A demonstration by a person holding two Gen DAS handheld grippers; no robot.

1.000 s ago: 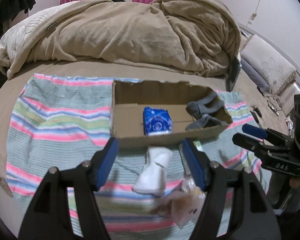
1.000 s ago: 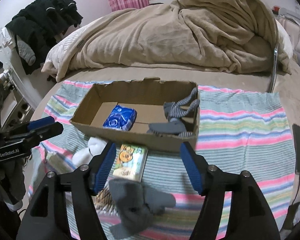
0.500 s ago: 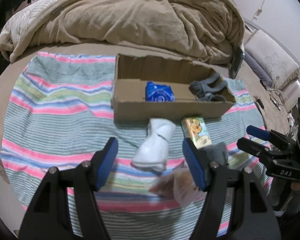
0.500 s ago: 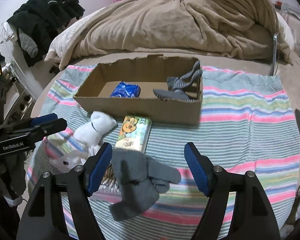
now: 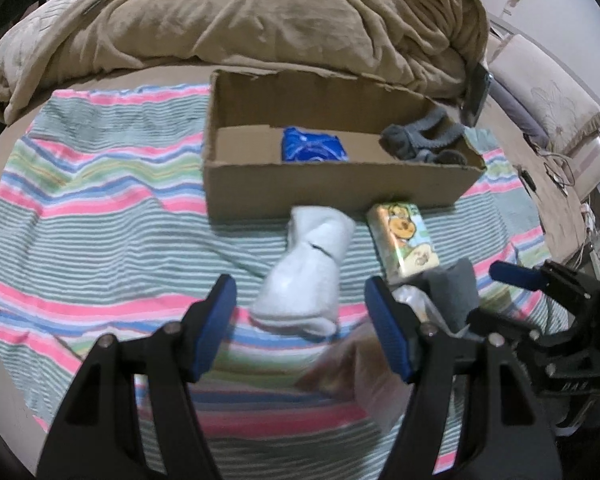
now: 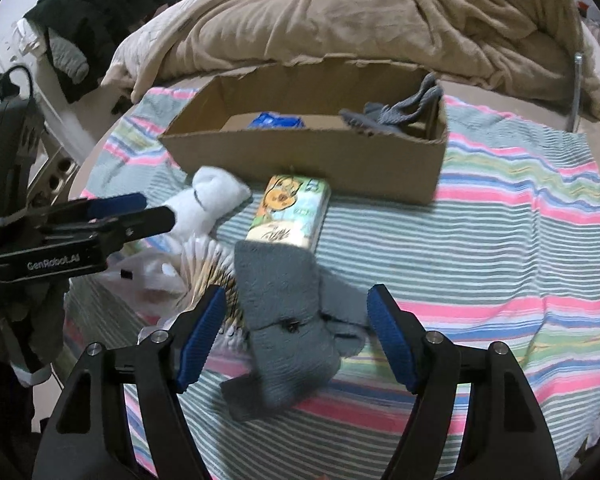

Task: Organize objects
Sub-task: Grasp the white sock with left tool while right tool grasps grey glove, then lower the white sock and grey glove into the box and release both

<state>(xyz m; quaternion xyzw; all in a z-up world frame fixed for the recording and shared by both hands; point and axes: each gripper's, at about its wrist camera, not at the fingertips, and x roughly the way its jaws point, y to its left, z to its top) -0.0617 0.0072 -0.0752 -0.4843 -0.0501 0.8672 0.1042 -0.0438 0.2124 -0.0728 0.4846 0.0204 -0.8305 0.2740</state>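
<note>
L gripper (image 5: 300, 324) wide – white sock (image 5: 306, 272) between its fingers, near cardboard box (image 5: 332, 182). R gripper (image 6: 296, 334) wide – grey sock (image 6: 288, 328) between.

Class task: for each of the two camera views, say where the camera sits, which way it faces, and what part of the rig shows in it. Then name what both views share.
Left wrist: on the left gripper, facing the white sock; its open fingers show.
Right wrist: on the right gripper, facing the grey sock; its open fingers show.
Shared: cardboard box, tissue pack, striped blanket, and each other's gripper.
</note>
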